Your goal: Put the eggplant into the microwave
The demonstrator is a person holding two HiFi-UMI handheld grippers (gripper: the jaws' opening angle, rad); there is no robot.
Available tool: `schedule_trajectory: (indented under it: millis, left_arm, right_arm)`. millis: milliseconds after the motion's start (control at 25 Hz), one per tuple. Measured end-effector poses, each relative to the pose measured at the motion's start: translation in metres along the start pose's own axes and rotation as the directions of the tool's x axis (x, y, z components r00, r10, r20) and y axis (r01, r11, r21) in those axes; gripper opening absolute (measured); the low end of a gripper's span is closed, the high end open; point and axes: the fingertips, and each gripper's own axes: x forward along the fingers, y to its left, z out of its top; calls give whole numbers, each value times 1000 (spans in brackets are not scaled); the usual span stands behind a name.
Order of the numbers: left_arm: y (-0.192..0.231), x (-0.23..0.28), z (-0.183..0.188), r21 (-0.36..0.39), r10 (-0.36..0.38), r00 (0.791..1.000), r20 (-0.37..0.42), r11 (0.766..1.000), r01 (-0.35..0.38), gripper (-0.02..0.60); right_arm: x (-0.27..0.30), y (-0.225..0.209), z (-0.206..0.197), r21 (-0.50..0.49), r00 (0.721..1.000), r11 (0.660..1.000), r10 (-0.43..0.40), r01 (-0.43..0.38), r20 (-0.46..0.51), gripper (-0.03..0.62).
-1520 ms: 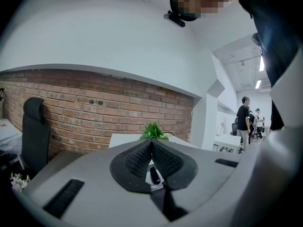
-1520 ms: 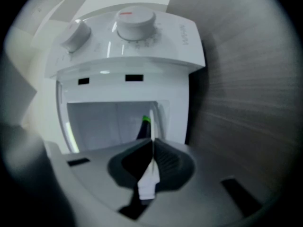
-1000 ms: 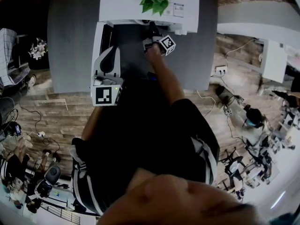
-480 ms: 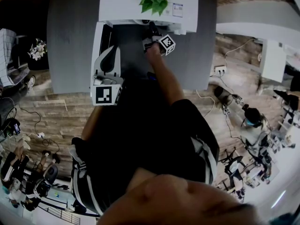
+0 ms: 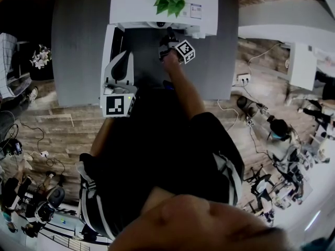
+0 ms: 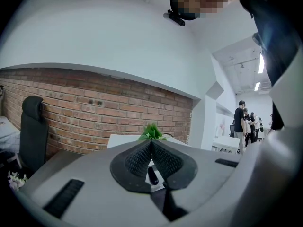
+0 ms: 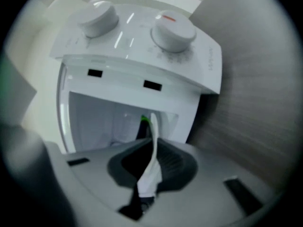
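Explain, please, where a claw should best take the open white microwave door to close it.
Probably grip the open white microwave door at its free edge, the end nearest the person, coming from the person's side, claw straddling its thickness. It stands swung out at the left of the boxy white microwave, so that edge lies farthest from the hinge.
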Motion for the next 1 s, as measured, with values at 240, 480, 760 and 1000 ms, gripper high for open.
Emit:
schedule_trajectory:
  millis: [240,480,760,1000]
  left_arm:
    - [-1,-2,1,-6,-5,1000,8,1000,5,35]
    - [-1,-2,-2,-2,-11,1000,3,1000,11,35]
    - [2,1,-4,-9,-12,1000,2,1000,12,35]
    - [5,5,-5,-17,-9,1000,2,1000,9,35]
  right_arm:
    - [-11,15,-2,-324,998,945,-59,45,-36,37]
    - [-23,16,-21,-756,958,641,-280,134,-67,35]
    - [-14,20,-48,-864,928,495,-358,97,-100,35]
    - [0,15,-55,-874,912,475,-396,102,-109,35]
